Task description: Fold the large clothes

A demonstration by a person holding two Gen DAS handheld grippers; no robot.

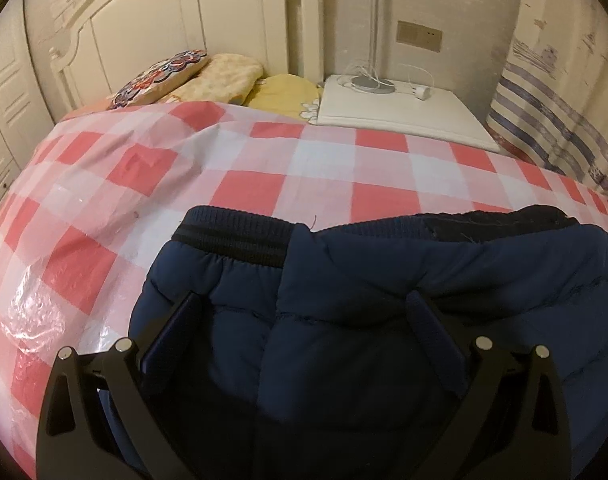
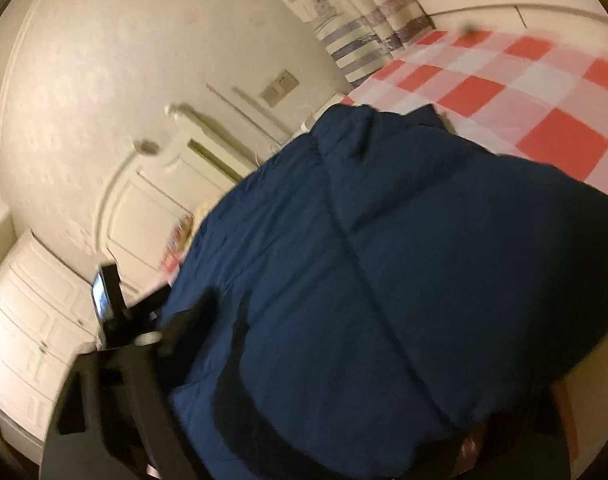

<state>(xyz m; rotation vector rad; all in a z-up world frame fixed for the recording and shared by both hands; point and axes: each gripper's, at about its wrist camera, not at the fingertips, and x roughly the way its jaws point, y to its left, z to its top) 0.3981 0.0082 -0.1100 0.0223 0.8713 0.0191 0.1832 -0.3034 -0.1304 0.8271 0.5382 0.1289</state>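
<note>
My left claw [image 1: 304, 320] stands wide apart over the navy padded jacket [image 1: 343, 300], its fingers [image 1: 431, 328] resting to either side of a quilted panel without pinching it. My right claw [image 2: 304, 360] is buried in the same jacket; only one finger shows through the blur, so I cannot tell whether it is pinching the fabric or merely alongside it. The jacket lies bunched on the bed [image 1: 144, 200], ribbed hem [image 1: 232, 236] toward the headboard [image 1: 144, 32], over a red-and-white checked cover under clear plastic. I judge the fold is mid-way: one side looks brought over, and the next move calls for closing on an edge of the padding and carrying it across evenly, which the bulk will resist. Beyond lie a patterned pillow [image 1: 160, 76] and a yellow pillow [image 1: 284, 92] near the headboard, well apart from the jacket. A white nightstand [image 1: 403, 112] beside the bed carries a lamp [image 1: 373, 40] and a loose cable. Nothing stands directly in the way, though the slick plastic may let the jacket slide.
</note>
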